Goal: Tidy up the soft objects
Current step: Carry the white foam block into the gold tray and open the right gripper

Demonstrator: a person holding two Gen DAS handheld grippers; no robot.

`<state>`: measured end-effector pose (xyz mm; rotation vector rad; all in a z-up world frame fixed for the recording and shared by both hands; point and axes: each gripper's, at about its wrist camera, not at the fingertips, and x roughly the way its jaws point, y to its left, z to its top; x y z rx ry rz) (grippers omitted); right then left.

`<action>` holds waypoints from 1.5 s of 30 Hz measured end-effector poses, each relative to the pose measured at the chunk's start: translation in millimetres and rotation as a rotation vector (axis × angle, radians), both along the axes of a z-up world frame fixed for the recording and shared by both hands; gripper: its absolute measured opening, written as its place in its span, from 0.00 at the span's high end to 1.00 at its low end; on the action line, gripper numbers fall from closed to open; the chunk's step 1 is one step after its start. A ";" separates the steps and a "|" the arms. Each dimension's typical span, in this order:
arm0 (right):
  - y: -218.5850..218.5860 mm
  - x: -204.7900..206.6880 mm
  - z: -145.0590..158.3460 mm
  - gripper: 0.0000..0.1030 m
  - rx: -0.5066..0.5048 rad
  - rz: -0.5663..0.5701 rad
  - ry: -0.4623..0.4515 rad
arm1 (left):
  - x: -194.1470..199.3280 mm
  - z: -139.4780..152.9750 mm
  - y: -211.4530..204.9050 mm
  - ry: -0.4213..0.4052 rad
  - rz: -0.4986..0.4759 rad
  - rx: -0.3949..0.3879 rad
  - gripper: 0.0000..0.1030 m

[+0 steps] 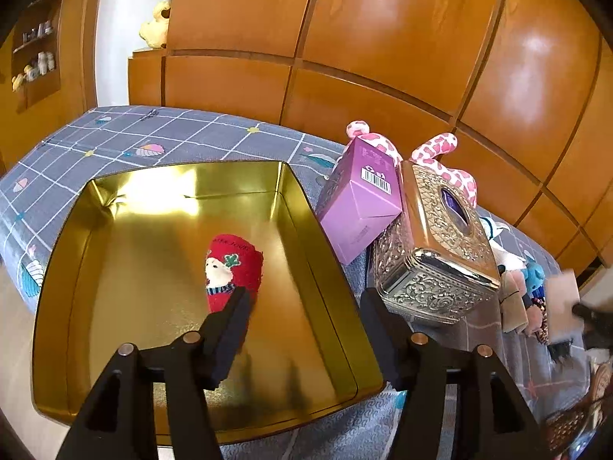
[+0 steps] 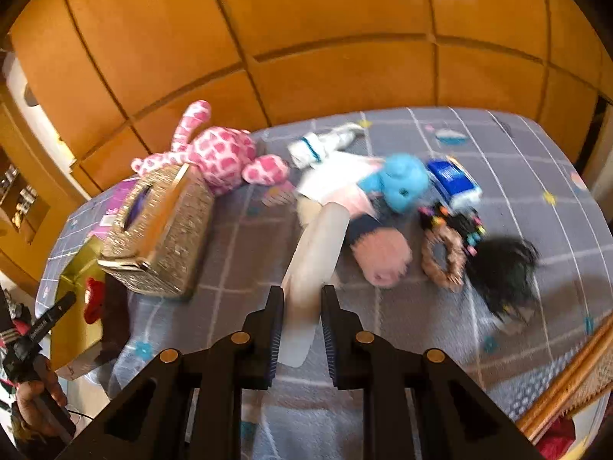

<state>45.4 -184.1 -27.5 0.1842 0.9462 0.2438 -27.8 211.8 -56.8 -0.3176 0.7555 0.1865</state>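
Right claw (image 2: 302, 306) pinching limp cream sock (image 2: 314, 257); left claw (image 1: 302, 299) spread over shiny gold tin (image 1: 76, 268)

Gold tin (image 1: 329, 268) mostly free; tissue box (image 1: 433, 245) alongside.

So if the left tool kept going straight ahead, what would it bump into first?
Probably the gold tin: the left tool points down into it, with the red sock just beside its left finger. Depth is hard to judge.

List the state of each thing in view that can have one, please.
gold tin: open, no lid, holds one sock
red sock: lying in the tin
left gripper: jaws open, empty
right gripper: jaws shut on the pale sock
tissue box: lid closed
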 end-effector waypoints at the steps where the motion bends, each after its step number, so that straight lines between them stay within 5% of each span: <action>1: 8.8 5.3 4.2 0.82 -0.004 0.017 -0.011 | -0.7 0.0 -0.1 0.002 0.000 0.001 0.41; 17: 200.2 70.4 62.4 0.82 0.075 0.433 -0.178 | -29.6 14.3 37.6 -0.030 0.128 0.030 0.40; 25: 304.5 63.3 19.3 0.82 0.096 0.678 -0.062 | -47.3 24.5 57.7 -0.060 0.222 0.074 0.36; 34: 374.9 30.4 -35.7 0.80 -0.068 0.808 0.011 | -48.6 18.6 68.6 -0.046 0.256 0.059 0.34; 37: 389.5 24.4 -46.6 0.74 -0.171 0.800 -0.024 | -49.9 18.2 71.0 -0.047 0.275 0.062 0.29; 39: 392.5 22.2 -49.4 0.59 -0.217 0.787 -0.046 | -51.5 19.2 74.4 -0.053 0.289 0.062 0.28; 45: 381.9 5.7 -33.0 0.37 -0.287 0.738 -0.155 | -56.1 19.6 85.8 -0.058 0.331 0.059 0.28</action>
